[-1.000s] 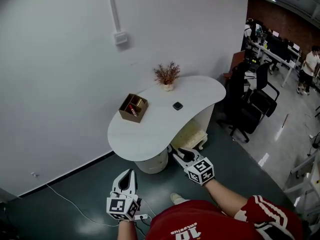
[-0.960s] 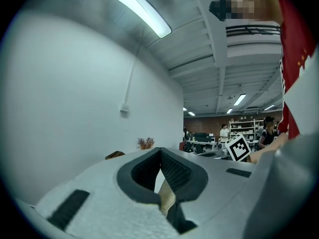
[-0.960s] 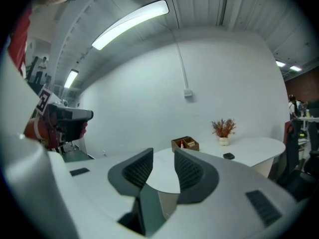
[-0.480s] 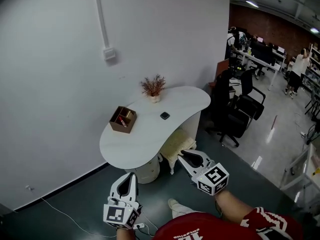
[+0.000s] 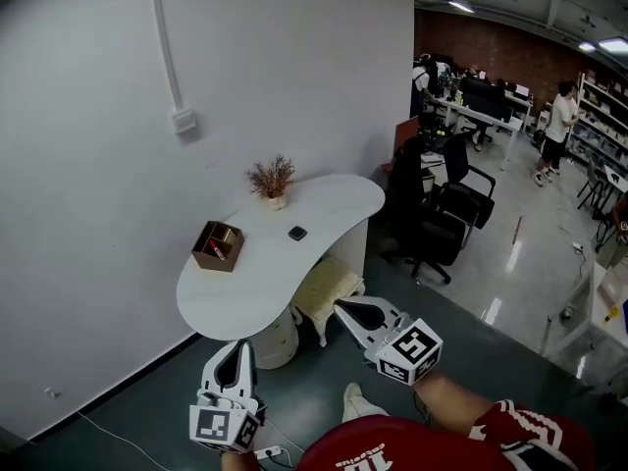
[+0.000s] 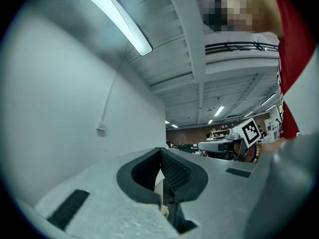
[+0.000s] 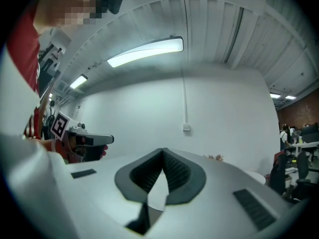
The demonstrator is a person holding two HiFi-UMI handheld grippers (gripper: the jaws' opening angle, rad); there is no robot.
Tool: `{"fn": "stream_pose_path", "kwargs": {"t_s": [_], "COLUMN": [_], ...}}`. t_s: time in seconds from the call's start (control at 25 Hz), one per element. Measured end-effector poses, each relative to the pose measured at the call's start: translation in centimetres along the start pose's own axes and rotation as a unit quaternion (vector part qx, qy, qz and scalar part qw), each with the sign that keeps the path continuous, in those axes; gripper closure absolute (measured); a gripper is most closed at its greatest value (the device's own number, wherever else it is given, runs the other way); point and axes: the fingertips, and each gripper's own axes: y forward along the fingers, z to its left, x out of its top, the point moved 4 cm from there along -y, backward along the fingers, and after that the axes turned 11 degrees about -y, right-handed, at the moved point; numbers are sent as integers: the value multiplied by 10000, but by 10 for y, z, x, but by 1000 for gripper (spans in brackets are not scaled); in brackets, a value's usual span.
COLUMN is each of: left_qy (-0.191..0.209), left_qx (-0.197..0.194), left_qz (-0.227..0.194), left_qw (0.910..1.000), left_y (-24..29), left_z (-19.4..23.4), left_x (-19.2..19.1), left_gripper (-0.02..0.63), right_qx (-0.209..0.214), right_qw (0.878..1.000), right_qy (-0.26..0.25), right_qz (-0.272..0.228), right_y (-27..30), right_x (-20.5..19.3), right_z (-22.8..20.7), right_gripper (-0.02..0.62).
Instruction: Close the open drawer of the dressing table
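"White wall (image 5: 88,214) on the left, open office off to the right. What's between them?"

"My left claw (image 5: 239,346) comes first, low in the head view, jaws pressed together with nothing in them. Past it is the table (image 5: 245,287), with a box (image 5: 217,246) and a plant (image 5: 272,180) on top and a pedestal (image 5: 278,340) and cream stool (image 5: 329,290) under it. Then the right claw (image 5: 342,308), also fully closed and empty, and office chairs (image 5: 432,229) further right."

"And the drawer?"

"I can't make it out. No front shows below the top from here, so it's either already in or hidden by the overhang. Both claws hang well short of the table, so I'd say the push isn't in hand at this moment."

"How does the table lie?"

"Its long axis runs from the near-left end to the far-right end, along the wall. A drawer would probably face me and slide toward that wall."

"Next move?"

"Look lower to find the front. If it's out, I'd press closed jaws squarely on it — straight in, not slantwise."
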Motion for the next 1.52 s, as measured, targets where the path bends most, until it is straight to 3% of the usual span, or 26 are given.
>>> {"fn": "stream_pose_path", "kwargs": {"t_s": [0.52, 1.52], "left_qy": [-13, -125], "left_qx": [70, 143], "left_qz": [-214, -259], "left_qw": [9997, 9995], "left_y": [-12, -22], "left_z": [0, 1], "left_x": [14, 11], "left_gripper": [606, 606], "right_qx": [205, 184], "right_qw": [9998, 9994], "right_qy": [-17, -274], "right_qz": [-64, 90], "right_y": [0, -2], "right_x": [9, 4], "right_z": [12, 16], "right_gripper": [591, 591]}}
